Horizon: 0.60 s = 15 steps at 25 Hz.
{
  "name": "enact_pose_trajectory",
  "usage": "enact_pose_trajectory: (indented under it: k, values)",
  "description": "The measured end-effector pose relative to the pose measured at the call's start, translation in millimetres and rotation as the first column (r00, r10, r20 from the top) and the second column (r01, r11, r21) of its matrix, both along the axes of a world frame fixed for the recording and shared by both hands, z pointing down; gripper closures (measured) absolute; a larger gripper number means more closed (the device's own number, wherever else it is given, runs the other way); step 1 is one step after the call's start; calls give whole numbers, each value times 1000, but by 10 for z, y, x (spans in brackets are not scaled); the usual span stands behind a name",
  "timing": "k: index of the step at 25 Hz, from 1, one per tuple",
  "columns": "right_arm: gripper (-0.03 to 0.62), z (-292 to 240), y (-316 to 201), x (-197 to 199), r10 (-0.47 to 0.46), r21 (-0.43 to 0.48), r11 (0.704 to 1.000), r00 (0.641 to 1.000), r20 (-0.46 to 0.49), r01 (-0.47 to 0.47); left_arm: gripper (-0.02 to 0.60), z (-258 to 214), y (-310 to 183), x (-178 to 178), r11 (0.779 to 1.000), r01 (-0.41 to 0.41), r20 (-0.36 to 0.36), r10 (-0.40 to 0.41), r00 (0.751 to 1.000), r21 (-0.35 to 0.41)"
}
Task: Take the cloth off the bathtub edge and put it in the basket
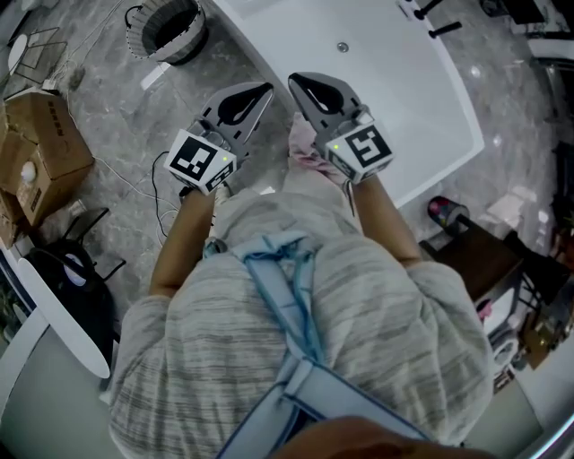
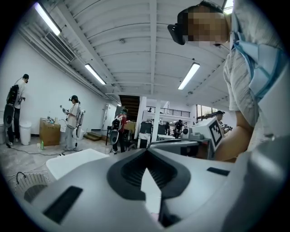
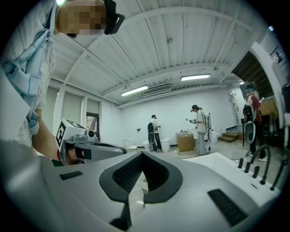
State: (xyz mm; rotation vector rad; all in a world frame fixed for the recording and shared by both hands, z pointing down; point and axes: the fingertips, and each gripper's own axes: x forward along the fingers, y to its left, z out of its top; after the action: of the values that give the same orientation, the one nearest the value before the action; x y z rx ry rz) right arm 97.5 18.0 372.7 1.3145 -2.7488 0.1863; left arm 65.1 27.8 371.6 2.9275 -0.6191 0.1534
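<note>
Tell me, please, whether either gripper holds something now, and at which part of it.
Nothing is held. The left gripper and right gripper are both shut on nothing; the pink cloth lies on the bathtub edge, behind their tips.

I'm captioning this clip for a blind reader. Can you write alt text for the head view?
A person, seen from above, holds the left gripper and right gripper, both shut, at the edge of a white bathtub. A pink cloth lies under the right gripper; a basket stands on the grey floor.
</note>
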Motion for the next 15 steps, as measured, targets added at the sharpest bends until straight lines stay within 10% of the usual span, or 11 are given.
enact_pose_trajectory:
  k: [15]
  values:
    - [591,11,104,1193,92,-3,996,996,7,-92,580,99,-28,1124,983,-182,87,179,980,33]
